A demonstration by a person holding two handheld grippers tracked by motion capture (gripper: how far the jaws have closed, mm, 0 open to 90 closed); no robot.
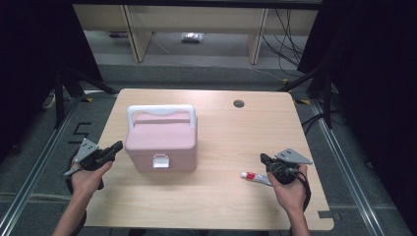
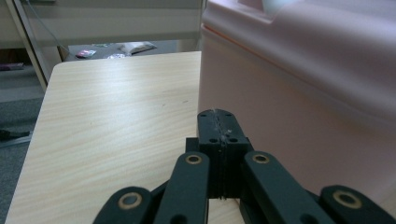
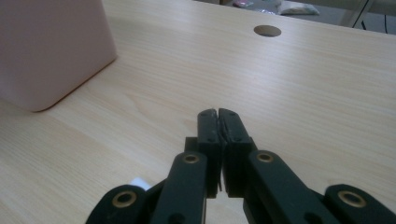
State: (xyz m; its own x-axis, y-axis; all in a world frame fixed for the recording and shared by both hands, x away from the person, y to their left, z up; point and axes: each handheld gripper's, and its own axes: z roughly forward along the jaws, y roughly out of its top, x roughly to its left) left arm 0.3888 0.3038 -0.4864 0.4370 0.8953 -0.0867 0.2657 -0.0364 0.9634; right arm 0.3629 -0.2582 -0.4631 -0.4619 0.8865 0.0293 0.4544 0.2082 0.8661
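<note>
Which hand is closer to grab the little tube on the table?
The right. The right gripper sits just above the tube, jaws shut and empty. The left gripper is over by the pink box, far from it.

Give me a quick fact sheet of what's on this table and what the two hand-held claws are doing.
Surface: light wooden table with a round cable hole
Main item: pink box, lid closed, white handle folded back, white latch at the front
Small item: white tube with a red cap, lying flat by the right gripper
Left gripper: jaws shut, nothing held, tip close beside the box's side
Right gripper: jaws shut, nothing held, over bare table
</note>
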